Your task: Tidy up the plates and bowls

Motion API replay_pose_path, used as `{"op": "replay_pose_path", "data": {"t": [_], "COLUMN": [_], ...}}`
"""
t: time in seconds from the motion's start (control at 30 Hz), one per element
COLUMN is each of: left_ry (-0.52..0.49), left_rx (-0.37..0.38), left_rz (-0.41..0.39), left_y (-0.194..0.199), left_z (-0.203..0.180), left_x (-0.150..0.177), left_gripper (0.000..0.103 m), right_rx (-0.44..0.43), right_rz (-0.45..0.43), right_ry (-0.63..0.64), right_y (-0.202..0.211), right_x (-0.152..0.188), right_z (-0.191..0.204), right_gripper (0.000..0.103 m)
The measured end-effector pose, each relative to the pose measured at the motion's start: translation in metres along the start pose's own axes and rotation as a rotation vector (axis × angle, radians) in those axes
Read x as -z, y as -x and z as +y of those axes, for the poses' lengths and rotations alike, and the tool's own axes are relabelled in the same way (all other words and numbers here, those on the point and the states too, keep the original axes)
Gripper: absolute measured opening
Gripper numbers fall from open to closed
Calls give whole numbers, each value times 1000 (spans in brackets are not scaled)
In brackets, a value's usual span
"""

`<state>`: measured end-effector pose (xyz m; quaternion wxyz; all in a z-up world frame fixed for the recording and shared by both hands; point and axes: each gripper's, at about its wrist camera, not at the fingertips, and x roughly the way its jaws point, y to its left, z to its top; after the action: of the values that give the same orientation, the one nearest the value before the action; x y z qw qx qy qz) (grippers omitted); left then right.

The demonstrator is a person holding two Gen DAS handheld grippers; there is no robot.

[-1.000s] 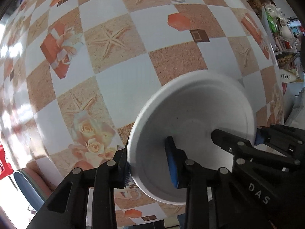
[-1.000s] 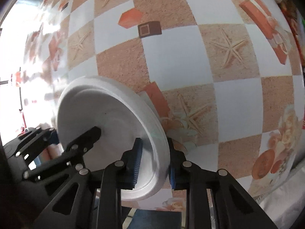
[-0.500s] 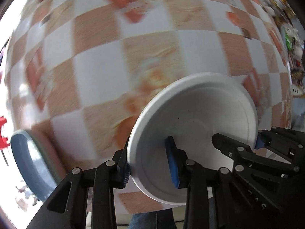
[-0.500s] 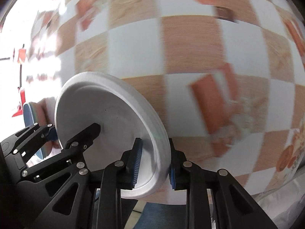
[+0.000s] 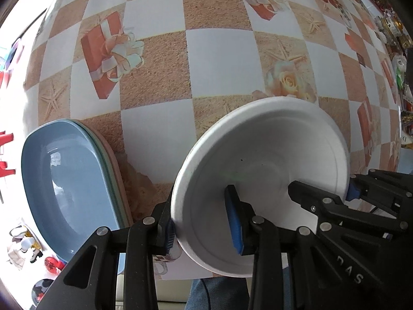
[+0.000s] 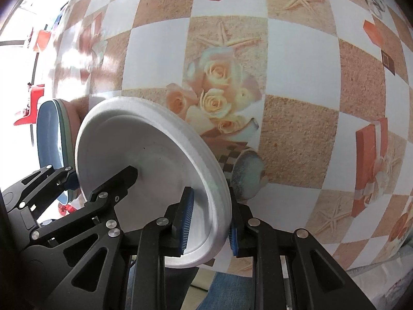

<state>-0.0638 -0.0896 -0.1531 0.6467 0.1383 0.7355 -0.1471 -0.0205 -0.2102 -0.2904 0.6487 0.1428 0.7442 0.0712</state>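
A white foam plate (image 5: 265,155) is held between both grippers above the table. My left gripper (image 5: 204,232) is shut on its near-left rim, blue pads on each side. My right gripper (image 6: 209,222) is shut on the opposite rim of the same white plate (image 6: 144,160); its fingers also show at the right of the left wrist view (image 5: 335,206). A stack of oval plates, blue on top of green and pink (image 5: 72,180), lies to the left of the white plate. It also shows in the right wrist view (image 6: 49,134).
The table carries a checked oilcloth (image 5: 219,59) with starfish, roses and gift boxes. Its near edge runs below the grippers, with blue denim (image 6: 227,292) beyond it. Red chairs (image 6: 31,103) stand past the left edge. Cluttered shelves (image 5: 395,38) stand at far right.
Both grippers have carried the white plate leftward along the table. The stack of coloured oval plates has come into view and now lies close to the plate's left side.
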Motion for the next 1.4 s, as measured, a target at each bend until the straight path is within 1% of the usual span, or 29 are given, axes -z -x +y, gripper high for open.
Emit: {"op": "replay_pose_path", "data": {"t": [0.03, 0.13, 0.17, 0.2, 0.3, 0.4, 0.43, 0.53, 0.63, 0.73, 0.8, 0.83, 0.87, 1.03, 1.13, 1.27, 1.3, 1.4], "left_ry": [0, -3, -1, 0, 7, 22, 29, 57, 101, 158, 197, 214, 235, 319, 349, 375, 379, 390], "left_rx": [4, 16, 18, 22, 26, 27, 27, 19, 2, -13, -23, -28, -32, -44, -45, -44, -45, -43], "left_rz": [0, -10, -15, -22, -43, -75, -84, -113, -134, -143, -146, -148, -148, -133, -120, -106, -104, -103], "left_y": [2, 5, 9, 11, 27, 45, 51, 69, 82, 82, 86, 83, 85, 73, 64, 51, 49, 43], "left_z": [0, 22, 24, 35, 44, 51, 55, 68, 85, 118, 132, 138, 148, 179, 194, 206, 208, 214], "left_x": [0, 11, 10, 11, 14, 12, 12, 11, 16, 33, 44, 50, 53, 72, 79, 82, 82, 84], "left_gripper": [38, 38, 38, 38, 38, 38, 38, 38, 38, 38, 38, 38, 38, 38, 38, 38, 38, 38], "right_rx": [2, 5, 7, 7, 12, 22, 22, 19, 17, 15, 12, 10, 8, 6, 6, 9, 8, 9], "right_rz": [6, 5, 3, 1, -10, -35, -40, -65, -80, -82, -79, -75, -72, -45, -28, -6, -2, 4], "right_ry": [-2, -1, 2, 3, 15, 34, 39, 68, 111, 163, 194, 218, 232, 315, 345, 356, 357, 363], "right_y": [0, 3, 6, 5, 10, 27, 30, 46, 51, 49, 41, 30, 25, 0, -14, -32, -29, -40], "right_x": [-4, -1, -3, 0, 3, -5, -4, -17, -28, -38, -38, -32, -31, -39, -43, -50, -51, -57], "right_z": [0, -10, -6, -9, -5, 7, 4, 18, 41, 71, 87, 103, 108, 154, 172, 185, 185, 193], "right_gripper": [26, 26, 26, 26, 26, 26, 26, 26, 26, 26, 26, 26, 26, 26, 26, 26, 26, 26]}}
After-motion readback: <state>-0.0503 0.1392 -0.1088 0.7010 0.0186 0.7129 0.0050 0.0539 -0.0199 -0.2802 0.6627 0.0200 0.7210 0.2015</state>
